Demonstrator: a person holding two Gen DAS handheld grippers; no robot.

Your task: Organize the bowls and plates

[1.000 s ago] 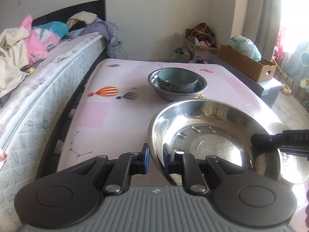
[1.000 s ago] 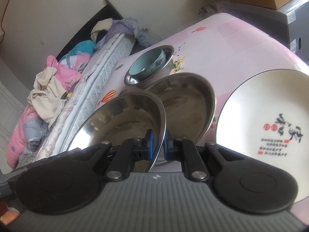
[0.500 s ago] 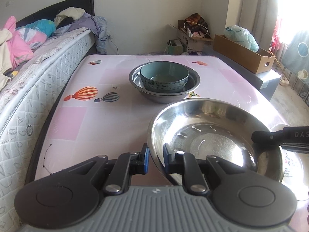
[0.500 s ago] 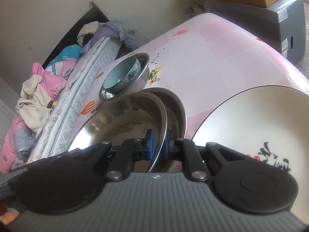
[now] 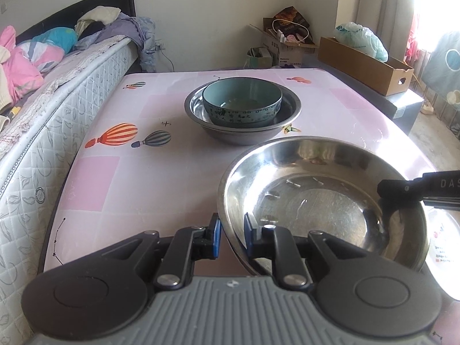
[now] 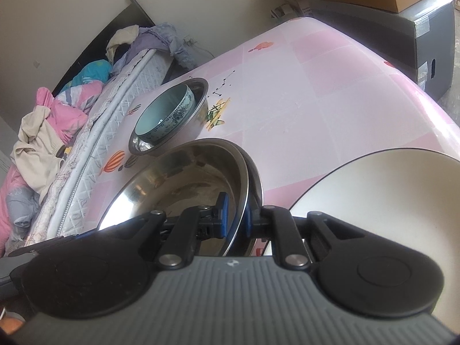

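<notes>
Steel, light but slick, the large steel basin (image 5: 322,198) hung over the pink desk (image 5: 138,172), left tool (image 5: 231,234) and right tool (image 6: 234,215) each clamped on opposite rims, the best hold; beyond sat a teal bowl (image 5: 241,103) nested in a smaller basin (image 5: 244,132).

**Both grippers clamped on one steel bowl**

The left gripper (image 5: 232,237) points steeply down and forward, its blue-padded jaws closed on the near-left rim of the steel bowl (image 5: 322,198), one pad outside the wall and one inside. The right gripper (image 6: 234,215) grips the opposite rim of the same bowl, one pad inside and one outside; in the left wrist view its black finger reaches in over the bowl's right edge. No hand or sleeve shows in either view.
</notes>
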